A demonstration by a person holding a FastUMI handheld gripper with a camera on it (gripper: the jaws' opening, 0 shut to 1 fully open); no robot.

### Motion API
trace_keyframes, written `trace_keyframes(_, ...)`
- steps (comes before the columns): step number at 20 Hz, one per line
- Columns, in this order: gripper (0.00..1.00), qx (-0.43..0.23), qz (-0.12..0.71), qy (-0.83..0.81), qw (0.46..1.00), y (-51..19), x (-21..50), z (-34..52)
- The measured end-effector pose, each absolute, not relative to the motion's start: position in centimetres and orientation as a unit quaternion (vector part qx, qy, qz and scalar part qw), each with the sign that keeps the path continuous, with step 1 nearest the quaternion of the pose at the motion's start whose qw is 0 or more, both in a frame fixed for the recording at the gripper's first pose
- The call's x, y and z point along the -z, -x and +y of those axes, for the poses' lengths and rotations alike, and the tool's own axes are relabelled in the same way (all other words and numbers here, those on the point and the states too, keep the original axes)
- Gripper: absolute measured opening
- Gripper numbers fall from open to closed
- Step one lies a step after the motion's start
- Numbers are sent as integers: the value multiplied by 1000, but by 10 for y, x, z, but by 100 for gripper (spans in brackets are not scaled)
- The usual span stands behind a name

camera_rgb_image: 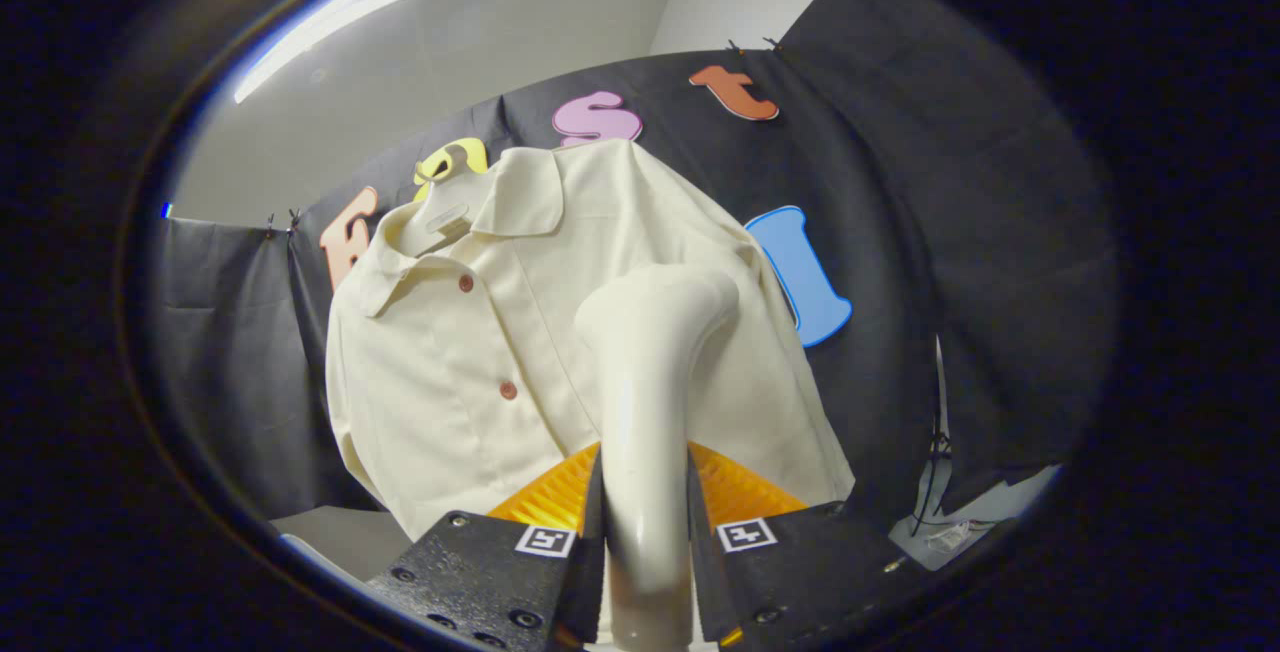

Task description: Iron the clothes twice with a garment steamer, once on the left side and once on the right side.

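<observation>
The garment steamer is being gripped right now by the gripper, its fingers being pressed in on either side of the pale, glossy handle. No gap is being left between the handle and either finger, so the steamer is being clamped firmly.

The steamer's stem is being held upright between the fingers, and its curved head is being pointed toward the shirt, up beyond the fingertips. Whether the head is being pressed against the fabric or held just off it cannot be told from this angle.

The cream shirt is being displayed on a hanger, its collar spread open and two reddish buttons being shown down the front placket. The steamer head is being set against the half of the shirt beside that placket, away from the buttons. The shirt is being backed by the black cloth wall, and a ceiling light is being caught overhead.
</observation>
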State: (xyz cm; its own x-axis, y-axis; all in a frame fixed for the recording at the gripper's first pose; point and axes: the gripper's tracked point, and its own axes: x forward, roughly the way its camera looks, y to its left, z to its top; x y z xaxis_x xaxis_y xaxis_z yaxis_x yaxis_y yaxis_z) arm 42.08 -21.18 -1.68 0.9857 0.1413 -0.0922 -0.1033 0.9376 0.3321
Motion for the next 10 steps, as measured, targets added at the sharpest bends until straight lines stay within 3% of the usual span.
trace_keyframes(10,37,-76,101,-156,980,-406,74,-216)
